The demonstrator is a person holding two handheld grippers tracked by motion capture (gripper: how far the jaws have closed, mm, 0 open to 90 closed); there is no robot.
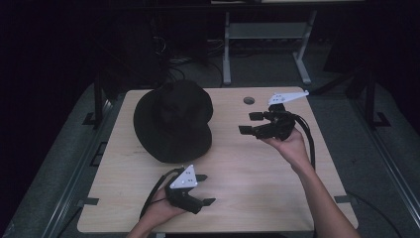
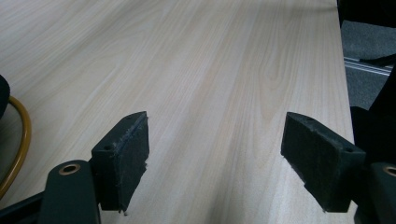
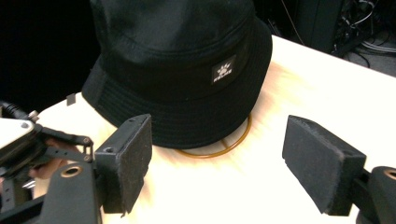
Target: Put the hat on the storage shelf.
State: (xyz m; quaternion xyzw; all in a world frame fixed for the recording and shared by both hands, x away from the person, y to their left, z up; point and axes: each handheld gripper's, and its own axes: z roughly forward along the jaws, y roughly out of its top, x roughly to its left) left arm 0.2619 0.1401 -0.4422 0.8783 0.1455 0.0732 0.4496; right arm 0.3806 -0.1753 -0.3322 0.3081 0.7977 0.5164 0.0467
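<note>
A black bucket hat [image 1: 173,121] sits at the back left of the wooden table [image 1: 257,183]. In the right gripper view the hat [image 3: 182,60] bears a small white logo patch and rests on a thin gold ring [image 3: 236,142]. My right gripper [image 1: 249,123] hovers to the hat's right and points at it, its jaws open and empty [image 3: 217,158]. My left gripper [image 1: 205,189] stays near the front edge, below the hat, open over bare wood [image 2: 215,154]. A bit of the gold ring [image 2: 21,135] shows at the left edge of the left gripper view.
A round cable hole [image 1: 249,100] lies in the tabletop behind the right gripper. The table's right edge [image 2: 344,70] drops to grey floor. A desk frame [image 1: 262,44] and cables stand in the dark behind the table.
</note>
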